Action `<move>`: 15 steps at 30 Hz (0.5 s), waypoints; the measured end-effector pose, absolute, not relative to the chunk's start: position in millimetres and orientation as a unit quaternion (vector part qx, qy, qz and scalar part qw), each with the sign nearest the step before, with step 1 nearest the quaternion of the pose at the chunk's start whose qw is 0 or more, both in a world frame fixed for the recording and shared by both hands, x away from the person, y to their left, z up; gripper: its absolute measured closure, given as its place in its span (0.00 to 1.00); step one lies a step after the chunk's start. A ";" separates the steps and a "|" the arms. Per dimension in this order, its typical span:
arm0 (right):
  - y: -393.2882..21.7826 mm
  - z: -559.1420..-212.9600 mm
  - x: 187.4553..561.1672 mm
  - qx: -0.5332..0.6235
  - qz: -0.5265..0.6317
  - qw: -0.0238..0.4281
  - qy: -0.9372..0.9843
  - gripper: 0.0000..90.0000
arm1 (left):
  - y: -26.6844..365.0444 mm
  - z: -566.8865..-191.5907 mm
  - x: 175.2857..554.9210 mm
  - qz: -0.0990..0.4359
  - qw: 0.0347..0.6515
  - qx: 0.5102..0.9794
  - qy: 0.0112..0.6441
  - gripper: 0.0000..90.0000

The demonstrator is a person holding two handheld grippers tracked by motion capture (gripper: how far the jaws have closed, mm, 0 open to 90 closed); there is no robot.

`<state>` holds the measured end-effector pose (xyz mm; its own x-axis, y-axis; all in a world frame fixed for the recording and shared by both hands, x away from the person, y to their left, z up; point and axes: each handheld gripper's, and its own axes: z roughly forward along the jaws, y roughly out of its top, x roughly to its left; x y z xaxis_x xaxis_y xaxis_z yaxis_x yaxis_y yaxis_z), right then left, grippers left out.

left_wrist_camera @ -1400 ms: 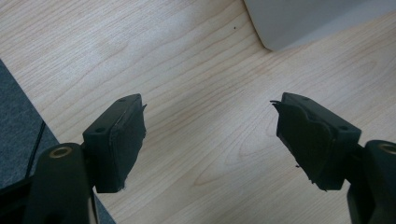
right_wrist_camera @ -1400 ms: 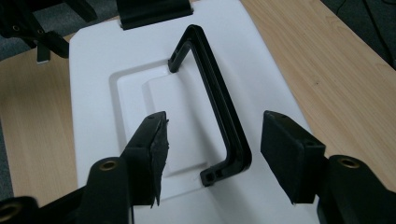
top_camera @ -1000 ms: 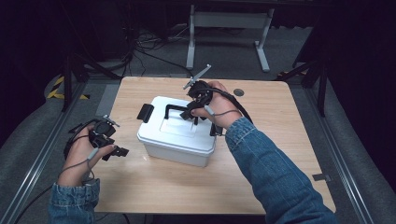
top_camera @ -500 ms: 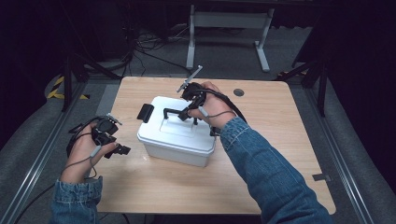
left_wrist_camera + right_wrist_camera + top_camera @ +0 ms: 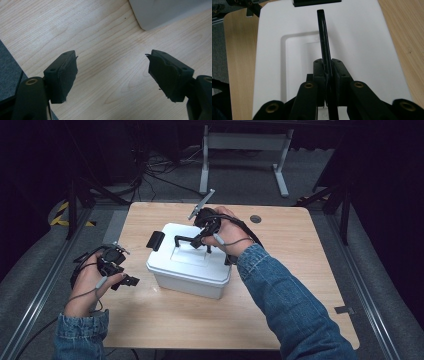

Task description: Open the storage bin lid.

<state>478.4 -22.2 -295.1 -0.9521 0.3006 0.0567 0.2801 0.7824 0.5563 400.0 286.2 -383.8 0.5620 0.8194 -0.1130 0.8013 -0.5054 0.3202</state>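
A white lidded box point(image 5: 187, 270) stands in the middle of the wooden table point(image 5: 300, 250). Its black carry handle point(image 5: 186, 240) stands upright over the lid. My right gripper point(image 5: 202, 237) reaches in from the right, and its jaws have just been closing with the handle between them. In the right gripper view the pads point(image 5: 337, 70) press on both sides of the thin handle point(image 5: 322, 32) above the white lid point(image 5: 362, 37). My left gripper point(image 5: 127, 280) rests low over the table left of the box, open and holding nothing point(image 5: 112, 72). A corner of the box point(image 5: 162, 12) lies ahead of it.
A black latch point(image 5: 155, 240) sticks out on the box's left end. A small dark disc point(image 5: 256, 218) is set in the table's far right part. Beyond the far edge stand a metal frame point(image 5: 240, 150) and floor cables. Bare wood surrounds the box.
The right gripper has shifted slightly left along the handle and shut on it. The left hand and the box have stayed put.
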 end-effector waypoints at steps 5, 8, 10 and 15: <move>-25.1 -287.1 478.3 0.154 0.307 0.012 0.939 0.93 | 286.3 -384.1 400.5 0.026 0.170 0.867 0.467 0.27; -26.9 -278.2 476.8 0.154 0.311 0.019 0.938 0.94 | 285.8 -384.3 400.7 0.025 0.170 0.867 0.467 0.27; -28.4 -274.1 476.1 0.155 0.313 0.020 0.937 0.94 | 285.6 -384.3 400.7 0.025 0.171 0.867 0.467 0.27; -34.2 -263.8 473.1 0.157 0.323 0.025 0.933 0.94 | 285.8 -384.3 400.8 0.026 0.170 0.867 0.467 0.27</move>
